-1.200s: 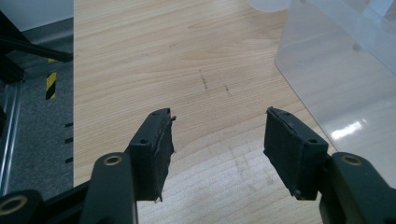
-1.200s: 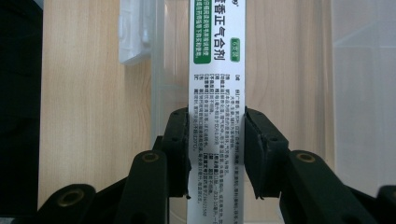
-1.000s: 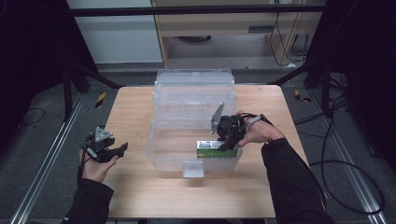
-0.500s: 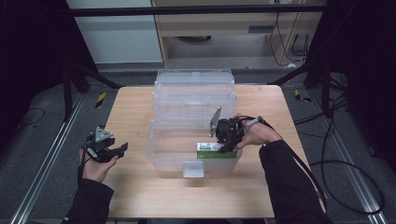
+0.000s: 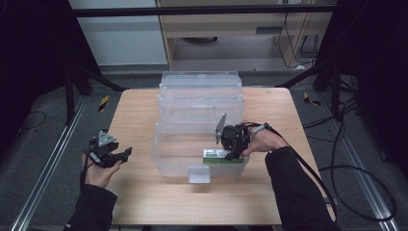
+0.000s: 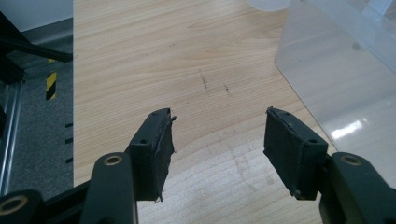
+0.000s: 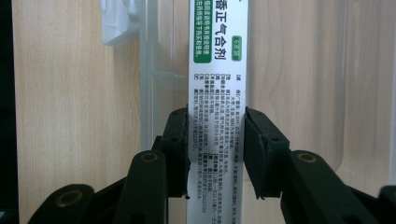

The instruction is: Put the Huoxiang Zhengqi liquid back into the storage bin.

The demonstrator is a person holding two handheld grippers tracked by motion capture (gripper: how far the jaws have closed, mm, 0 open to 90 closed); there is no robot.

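Wooden tabletop (image 5: 139, 120), clear bin (image 5: 163, 159) at centre: right gripper (image 5: 234, 153), clamped on the green-and-white box (image 7: 218, 70), now lower inside the bin's near right corner, probably about to release; left gripper (image 6: 217, 140) gaping, empty, unmoved.

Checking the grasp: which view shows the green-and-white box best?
Right gripper view: the box runs between the right gripper pads, print readable, pads against both sides. High view shows it small, inside the clear bin, partly hidden under that gripper.
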